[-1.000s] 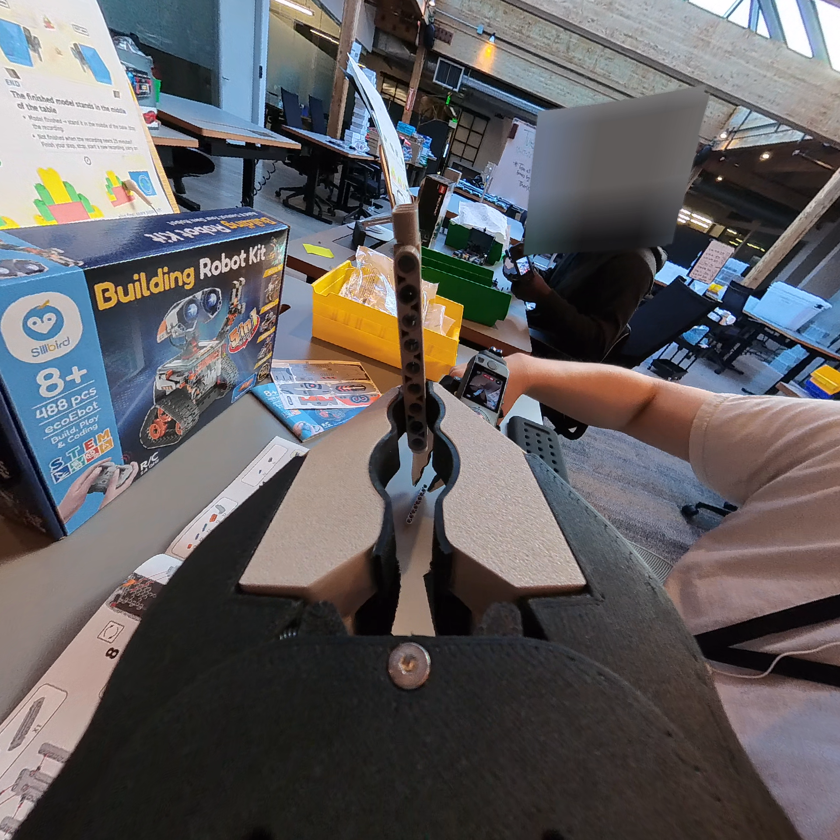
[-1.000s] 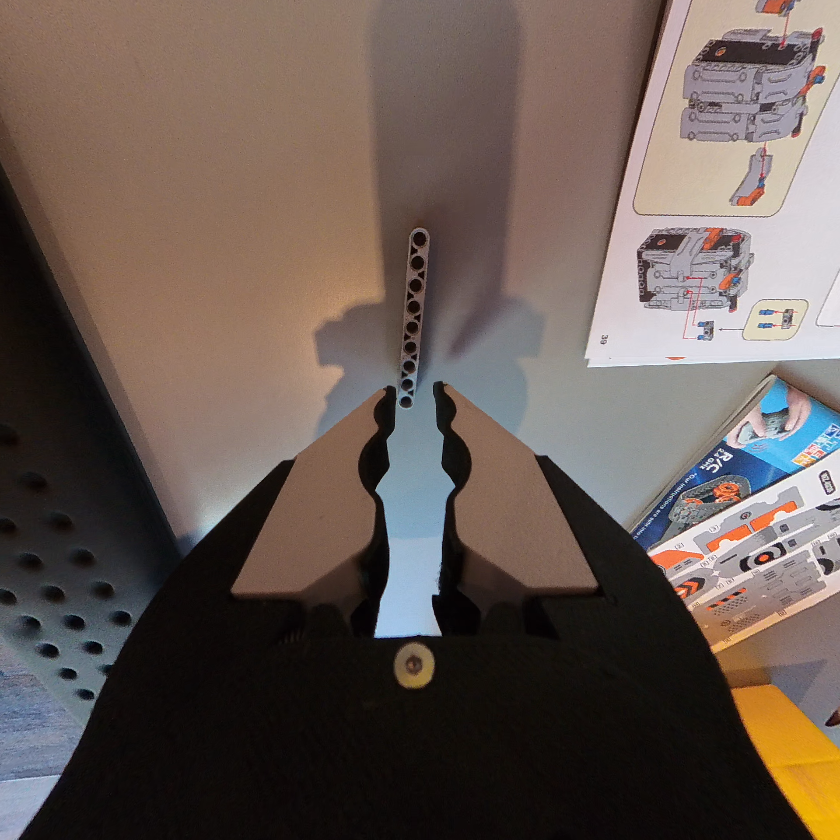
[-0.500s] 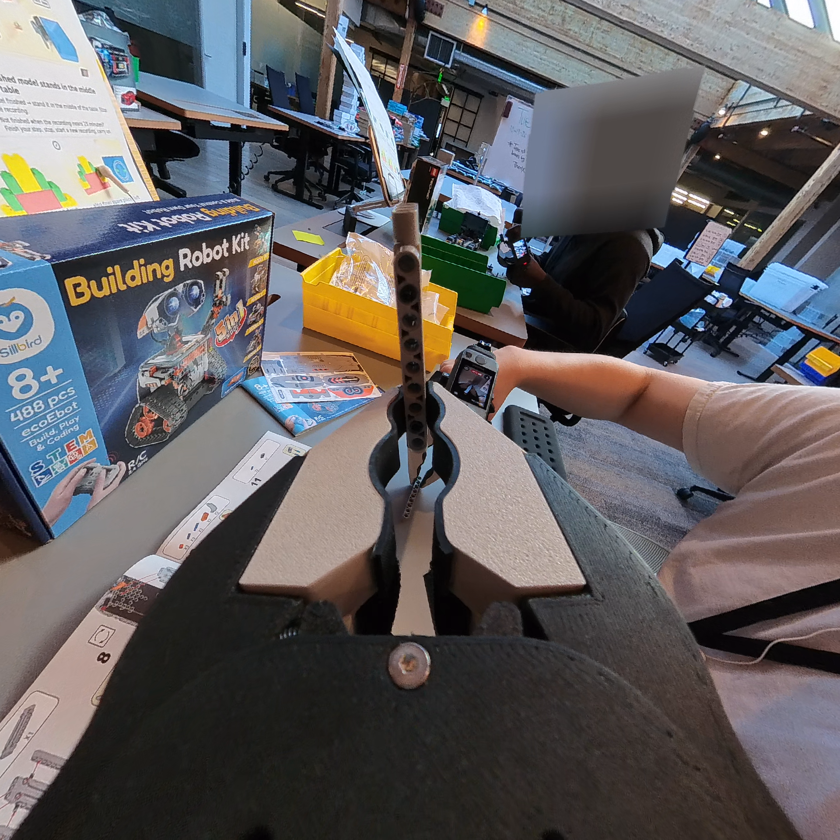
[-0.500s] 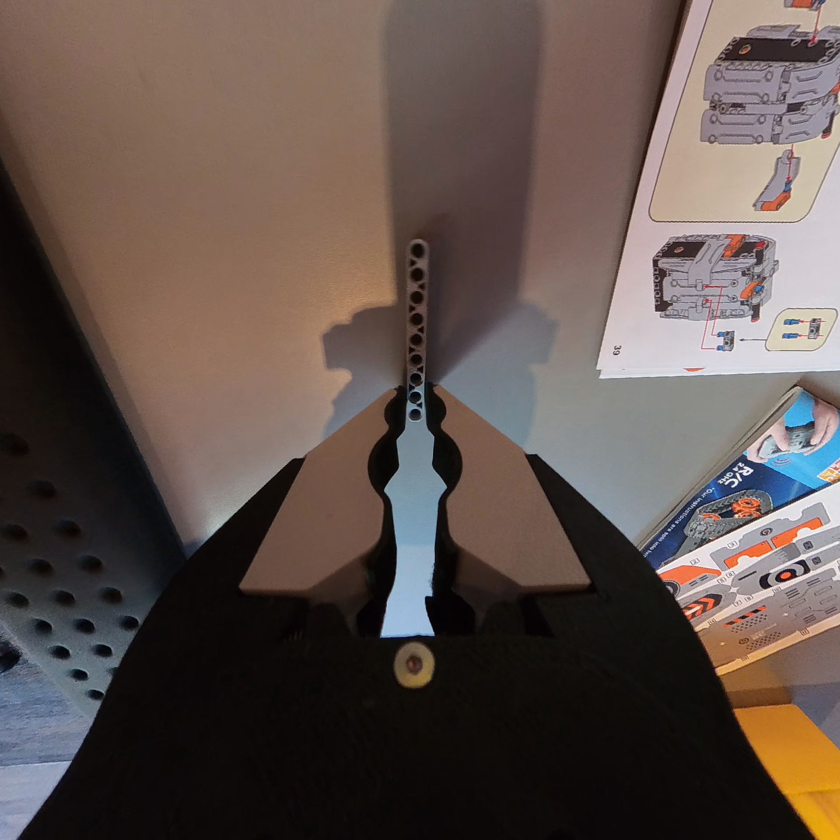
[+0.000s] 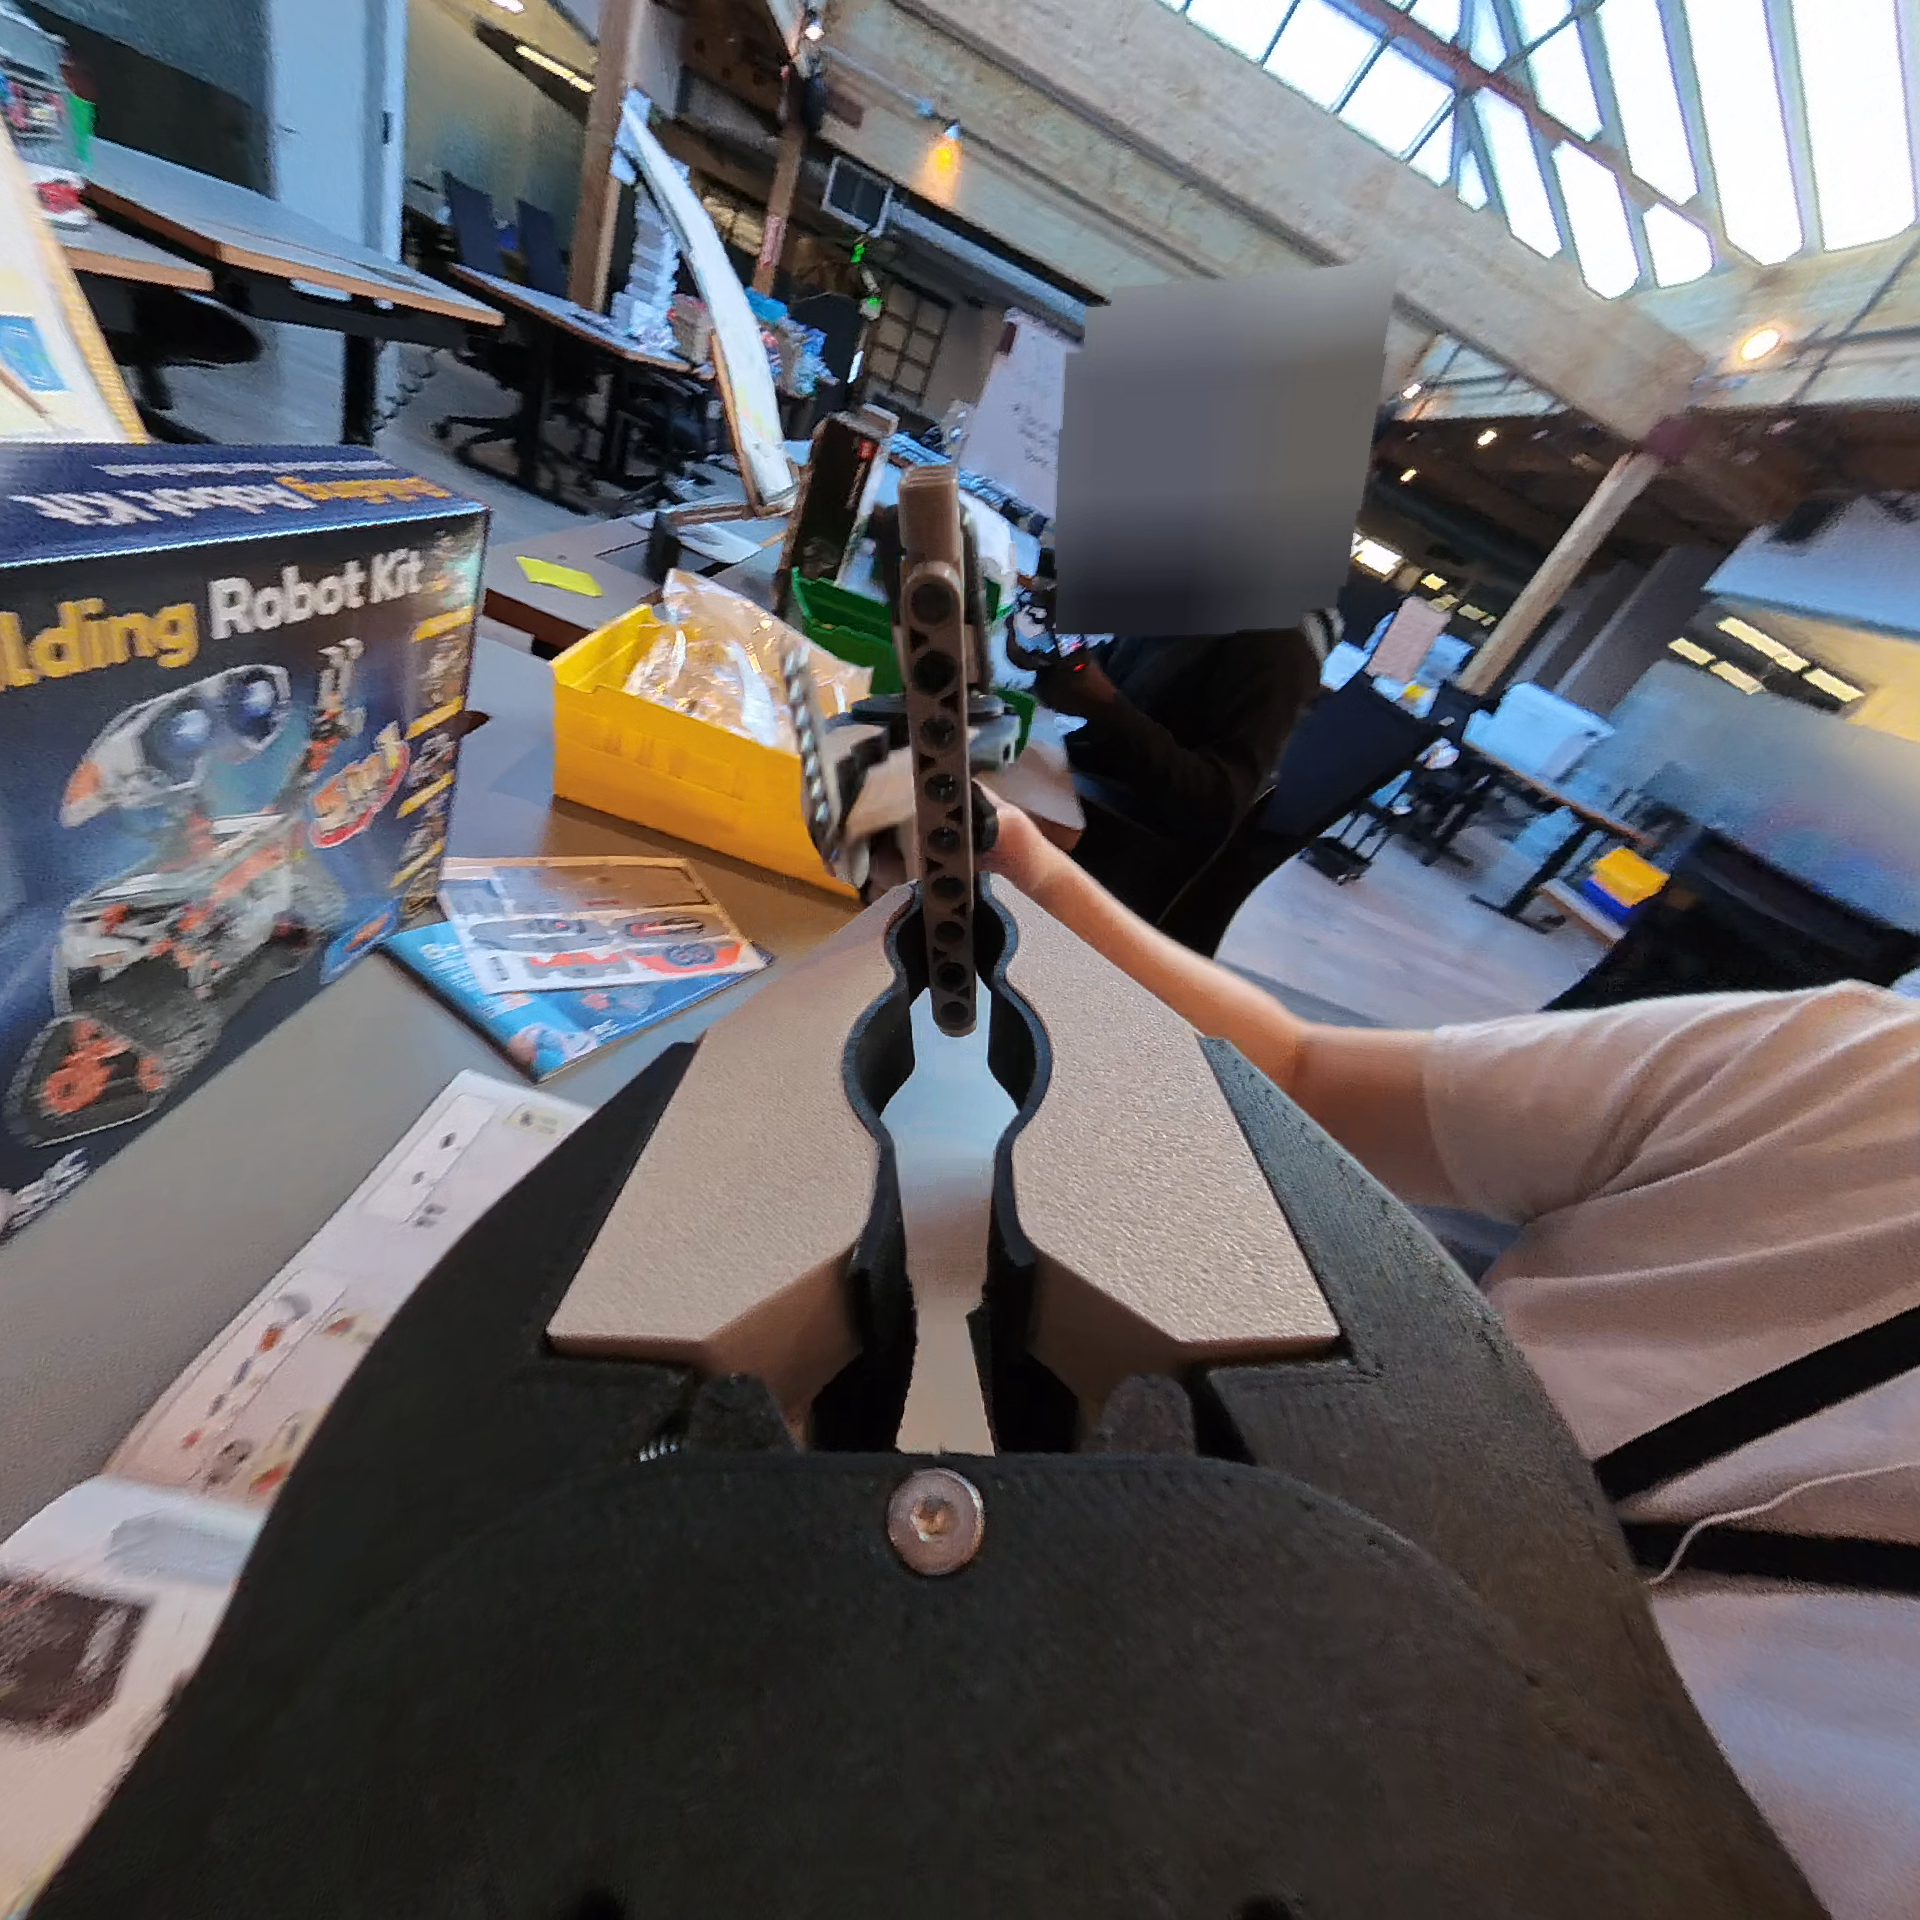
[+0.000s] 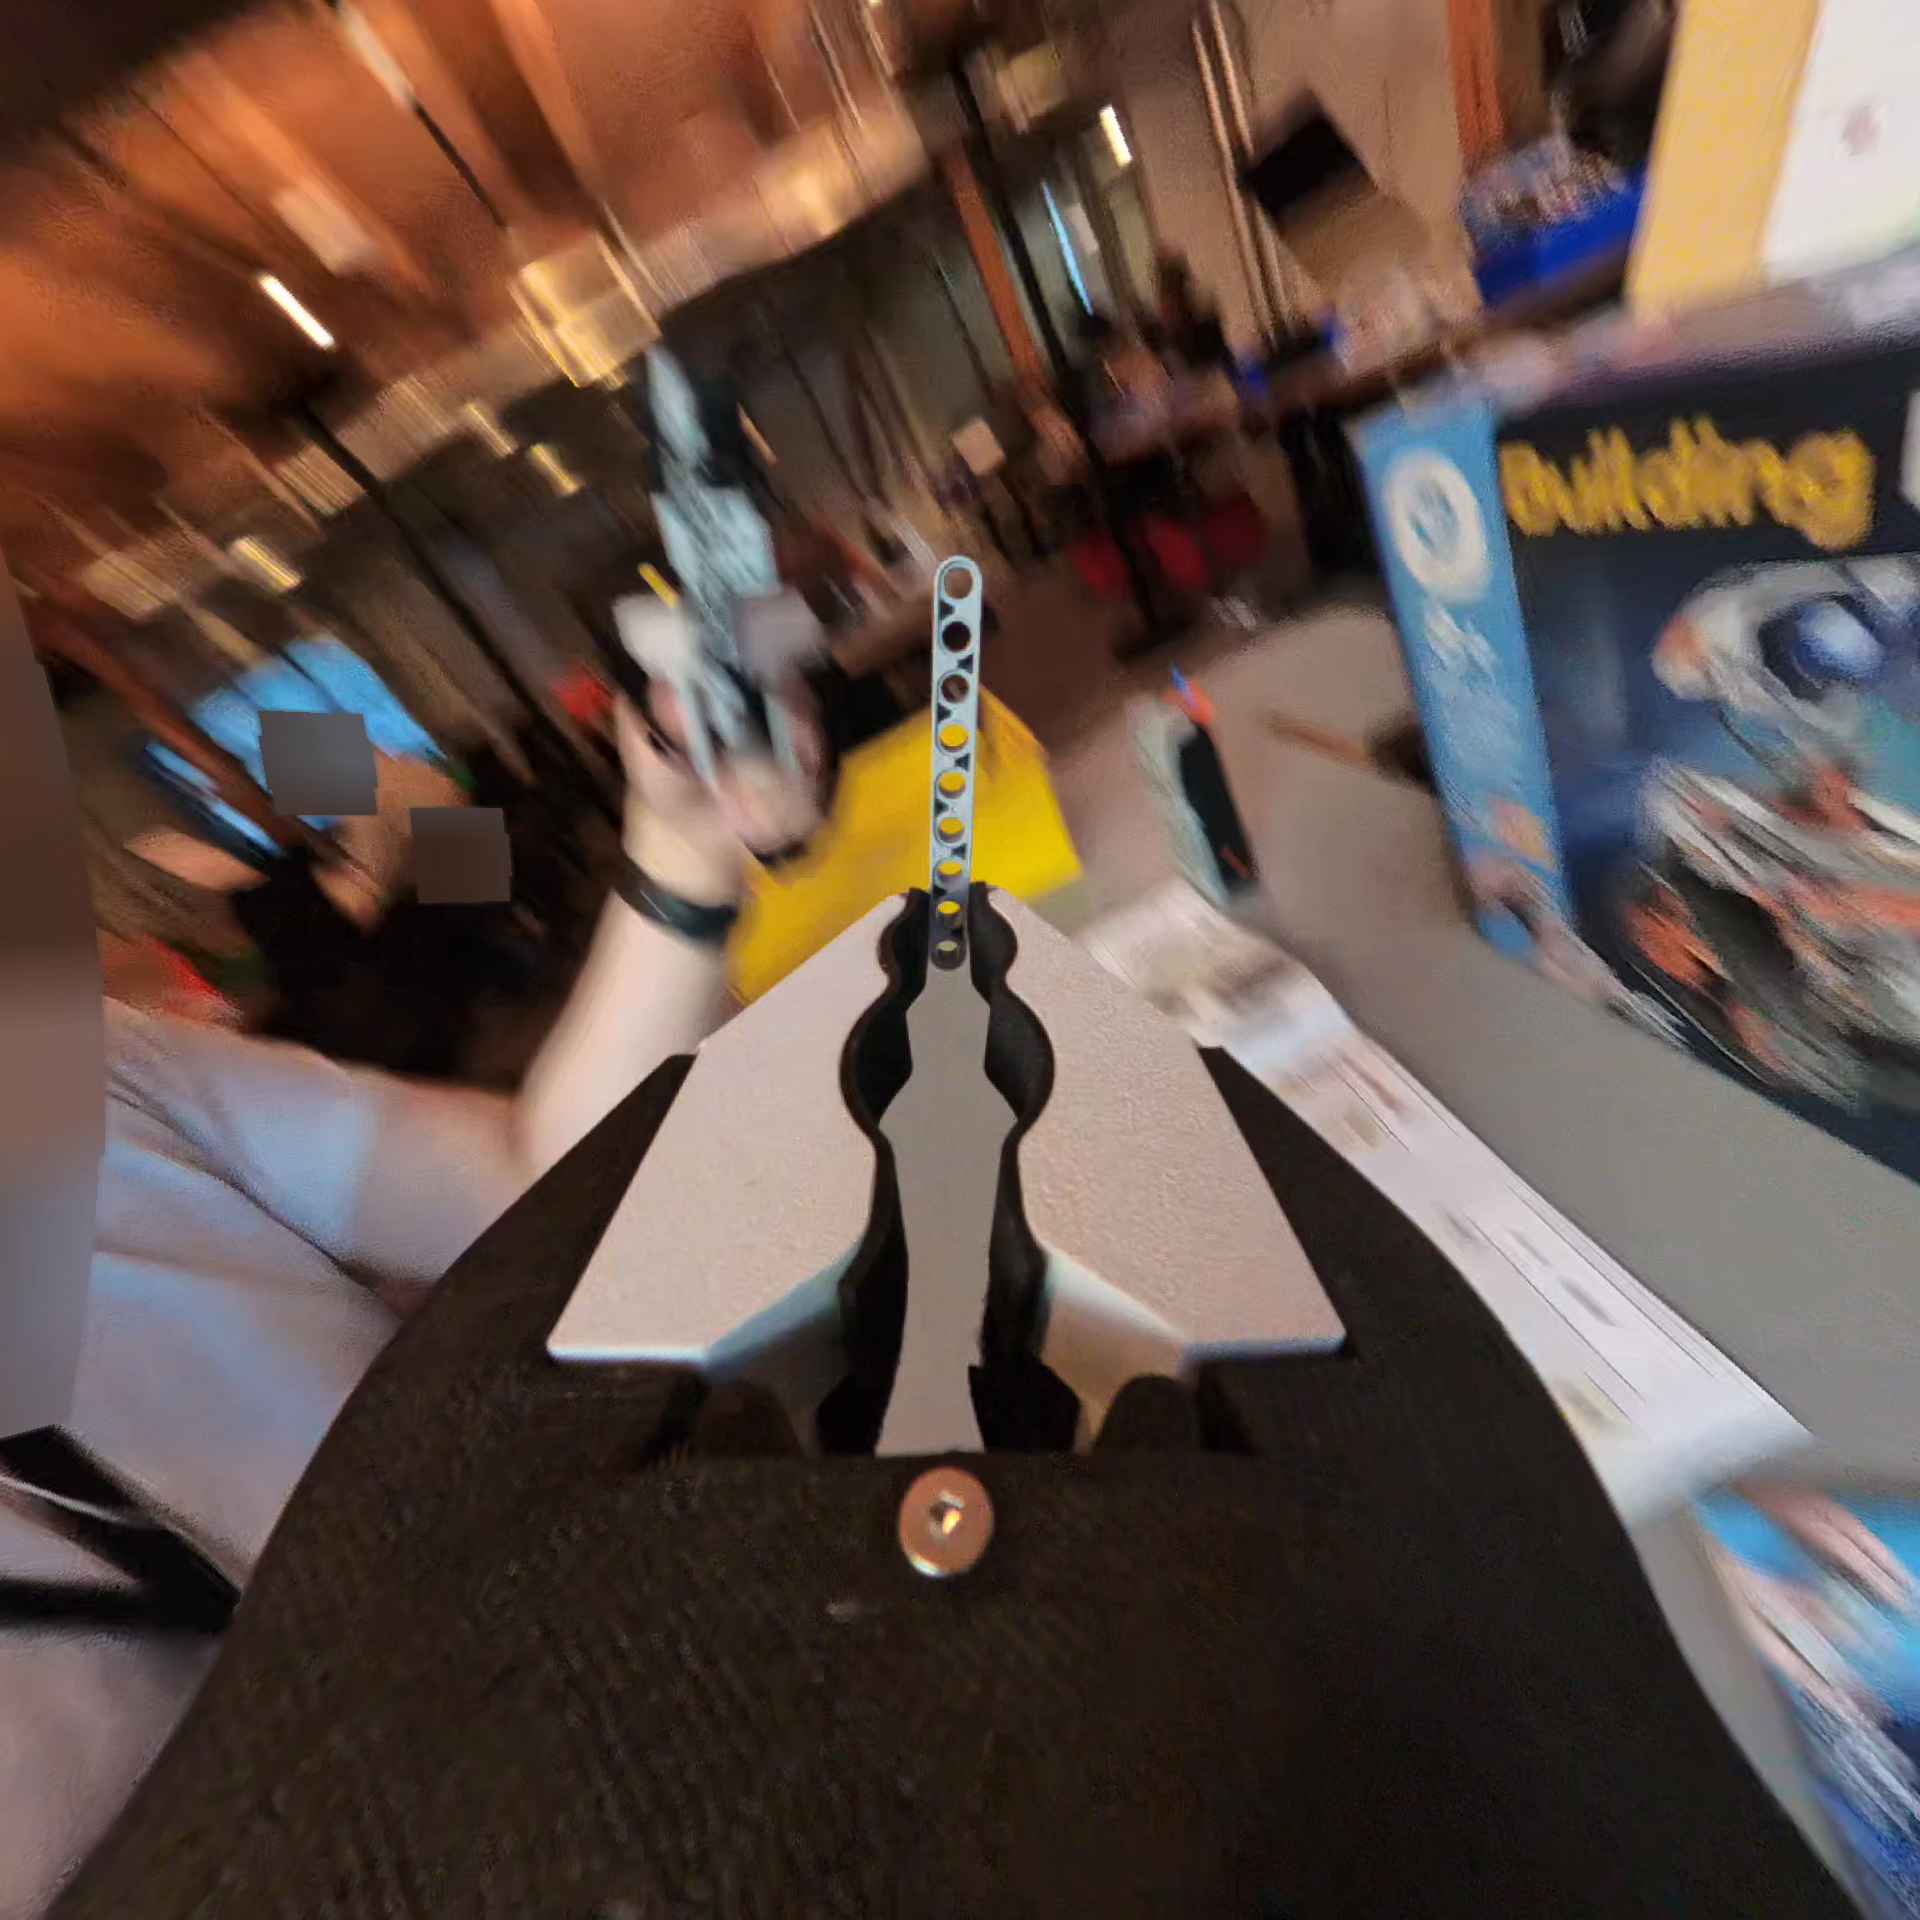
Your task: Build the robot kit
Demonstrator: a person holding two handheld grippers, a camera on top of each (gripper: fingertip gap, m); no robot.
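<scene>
My left gripper (image 5: 948,914) is shut on the lower end of a dark grey holed beam (image 5: 938,727), which stands upright above the grey table (image 5: 208,1174). My right gripper (image 6: 948,902) is shut on the end of a thin light grey holed beam (image 6: 954,727) and holds it up in the air. The right wrist view is motion-blurred. In the left wrist view the right gripper (image 5: 883,800) shows just behind the dark beam, with its light grey beam (image 5: 812,753) to the left. In the right wrist view the left gripper (image 6: 707,675) shows as a blur farther off.
A blue robot kit box (image 5: 229,727) stands at the left of the table. A yellow bin (image 5: 675,769) with plastic bags sits behind. A booklet (image 5: 582,935) and an open instruction manual (image 5: 312,1299) lie on the table. A person sits beyond the table edge. Some 12 centimetres of space lies between my two pairs of fingers.
My right gripper closed on the light grey beam, lifted it off the table and swung up toward the left gripper. My left gripper kept the dark beam and turned slightly.
</scene>
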